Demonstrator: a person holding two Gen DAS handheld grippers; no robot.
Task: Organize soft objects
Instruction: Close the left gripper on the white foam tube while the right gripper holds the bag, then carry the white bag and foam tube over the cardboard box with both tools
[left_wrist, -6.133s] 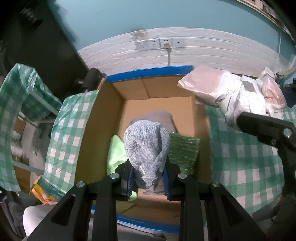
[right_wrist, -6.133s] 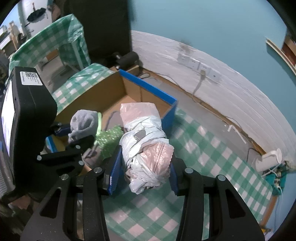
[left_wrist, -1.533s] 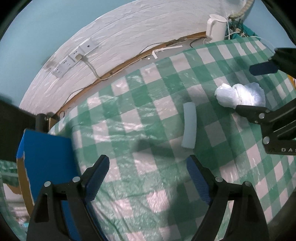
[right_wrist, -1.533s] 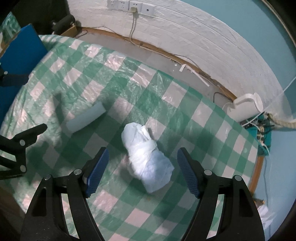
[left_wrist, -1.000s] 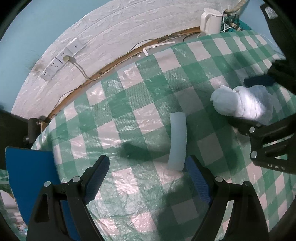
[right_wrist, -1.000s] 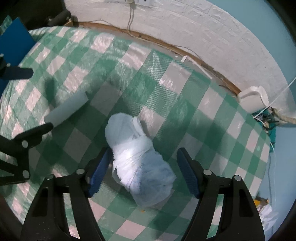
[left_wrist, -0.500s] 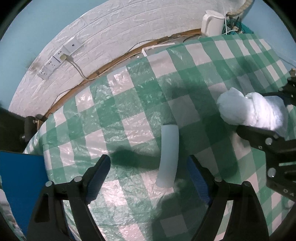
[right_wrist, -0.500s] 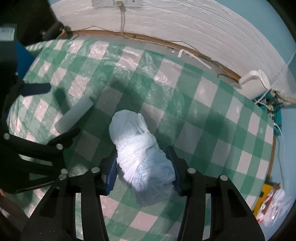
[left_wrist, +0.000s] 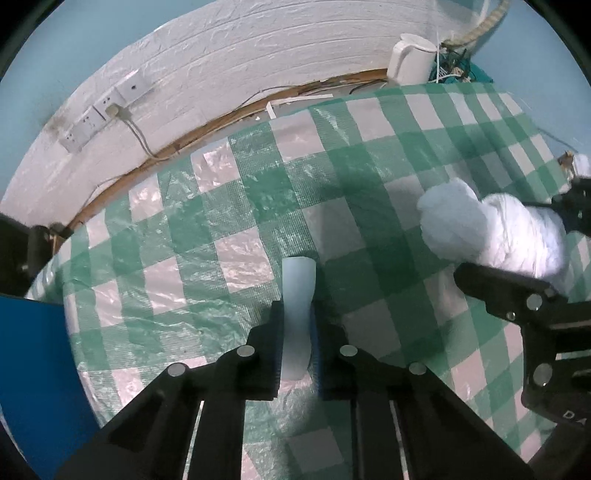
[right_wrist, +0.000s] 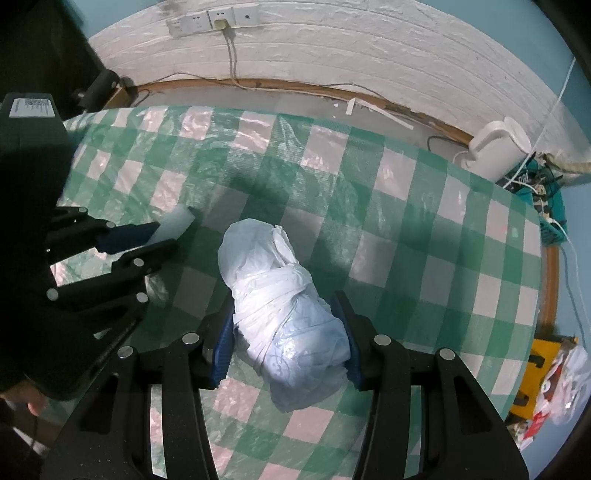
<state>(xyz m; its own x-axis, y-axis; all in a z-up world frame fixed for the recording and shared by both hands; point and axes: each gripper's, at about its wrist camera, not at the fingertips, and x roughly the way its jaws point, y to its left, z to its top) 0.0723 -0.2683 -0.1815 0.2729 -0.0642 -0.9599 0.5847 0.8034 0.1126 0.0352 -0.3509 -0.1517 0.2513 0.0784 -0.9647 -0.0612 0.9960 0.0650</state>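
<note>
A pale white foam strip (left_wrist: 296, 306) lies on the green-checked tablecloth (left_wrist: 229, 236). My left gripper (left_wrist: 295, 328) is shut on the strip, its jaws pressing both long sides. It also shows in the right wrist view (right_wrist: 173, 221). A white plastic-wrapped soft bundle (right_wrist: 284, 306) lies on the cloth, and my right gripper (right_wrist: 286, 332) is shut on its near half. The bundle shows at the right of the left wrist view (left_wrist: 491, 232), with the right gripper's fingers (left_wrist: 517, 295) around it.
A blue box wall (left_wrist: 40, 369) stands at the left table edge. A white kettle (right_wrist: 495, 147) and tangled cables (right_wrist: 535, 184) sit on the floor beyond the table's far right. Wall sockets (right_wrist: 210, 18) are on the white wall. Yellow packaging (right_wrist: 543, 376) lies right of the table.
Both grippers dropped their earlier loads and moved right over the table. In the last half second the left gripper closed on the foam strip and the right tightened on the white bundle.
</note>
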